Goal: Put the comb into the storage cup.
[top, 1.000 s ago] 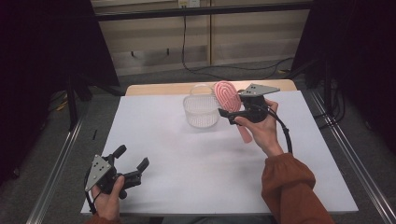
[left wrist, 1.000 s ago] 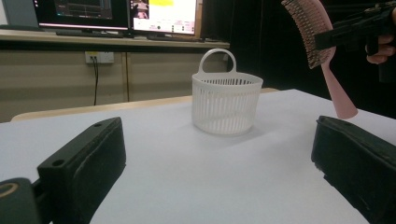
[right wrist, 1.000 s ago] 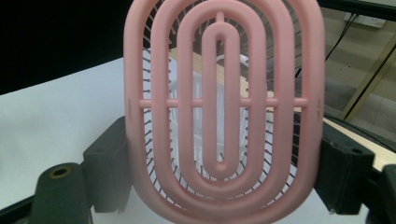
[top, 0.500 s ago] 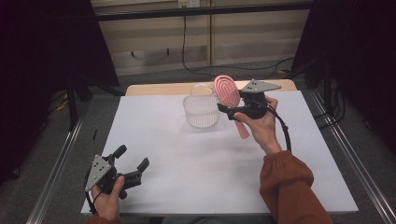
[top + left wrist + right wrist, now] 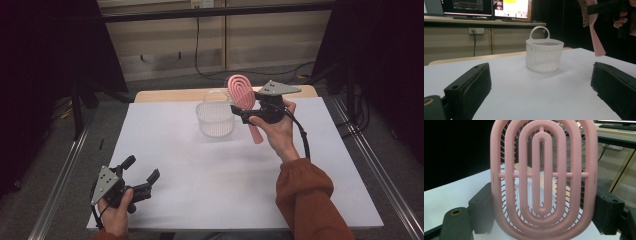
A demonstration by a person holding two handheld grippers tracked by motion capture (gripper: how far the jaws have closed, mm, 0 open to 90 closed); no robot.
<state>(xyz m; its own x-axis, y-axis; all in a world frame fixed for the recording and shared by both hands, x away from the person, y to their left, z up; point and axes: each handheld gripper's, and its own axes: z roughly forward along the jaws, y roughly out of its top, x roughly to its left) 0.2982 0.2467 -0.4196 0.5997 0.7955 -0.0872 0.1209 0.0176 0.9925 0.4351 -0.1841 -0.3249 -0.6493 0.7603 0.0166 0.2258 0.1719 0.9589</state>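
The pink hairbrush hangs in the air just right of the white basket, head up and handle pointing down toward the table. The right gripper has its fingers closed on the two sides of the brush head, seen close in the right gripper view. The left gripper rests near the table's front left corner, its fingers spread wide, holding nothing.
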